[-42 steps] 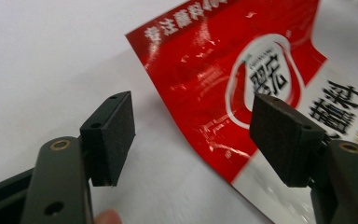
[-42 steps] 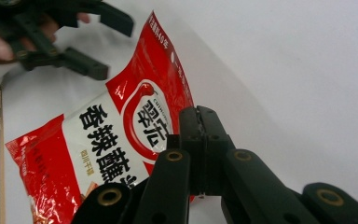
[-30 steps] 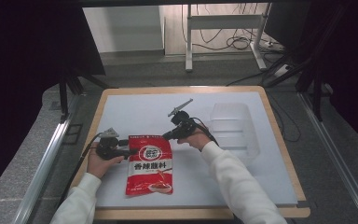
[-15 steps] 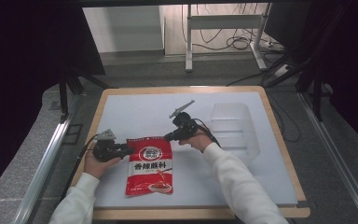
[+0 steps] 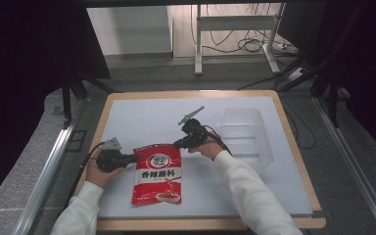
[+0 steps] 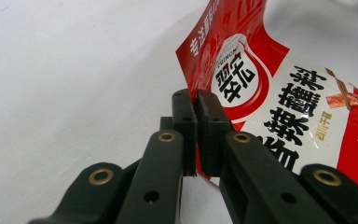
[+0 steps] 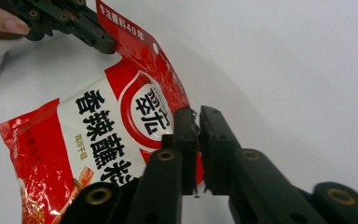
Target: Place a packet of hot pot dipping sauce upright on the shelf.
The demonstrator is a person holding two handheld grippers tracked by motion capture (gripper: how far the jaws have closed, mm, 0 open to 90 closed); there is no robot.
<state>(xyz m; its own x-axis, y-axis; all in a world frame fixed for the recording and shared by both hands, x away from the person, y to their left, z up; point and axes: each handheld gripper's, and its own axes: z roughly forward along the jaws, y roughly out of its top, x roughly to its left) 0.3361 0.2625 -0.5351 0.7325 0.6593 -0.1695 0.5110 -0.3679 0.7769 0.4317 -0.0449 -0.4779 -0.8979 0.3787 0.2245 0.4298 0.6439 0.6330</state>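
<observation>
A clear plastic container (image 5: 247,137) sits at the packet's two o'clock, well apart, nothing between them. The red seasoning sachet (image 5: 157,174) lies near the white mat's (image 5: 142,112) front edge, left of centre. The left gripper (image 5: 127,158), at the sachet's ten o'clock, has just closed its jaws on the upper left corner. The right gripper (image 5: 176,144), at one o'clock, has the upper right edge between its narrow jaws, which have just been opening slightly. A wooden-rimmed table (image 5: 293,147) carries the mat; cables (image 5: 245,45) trail on the floor beyond.
</observation>
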